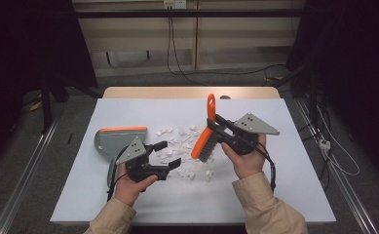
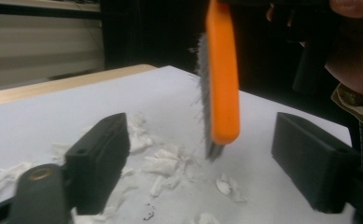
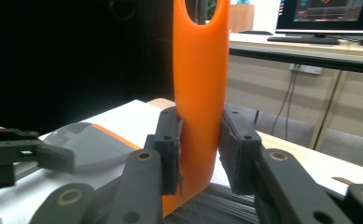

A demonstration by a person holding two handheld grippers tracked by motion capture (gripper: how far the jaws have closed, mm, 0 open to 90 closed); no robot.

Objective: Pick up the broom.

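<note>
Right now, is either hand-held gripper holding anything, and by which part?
The right hand-held gripper clamps the orange brush by its handle. The left hand-held gripper holds nothing.

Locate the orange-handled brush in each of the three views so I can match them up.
High view: brush right of centre, tilted, handle up, in the right hand-held gripper.
Left gripper view: top centre, hanging bristles-down over the paper scraps.
Right gripper view: centre, upright handle clamped between the jaws.
Shared landmark: the white table cover.

Right claw [image 3: 200,154] tight around the orange brush handle [image 3: 200,84], grey dustpan [image 3: 88,144] beyond on white table [image 3: 123,114].
</note>
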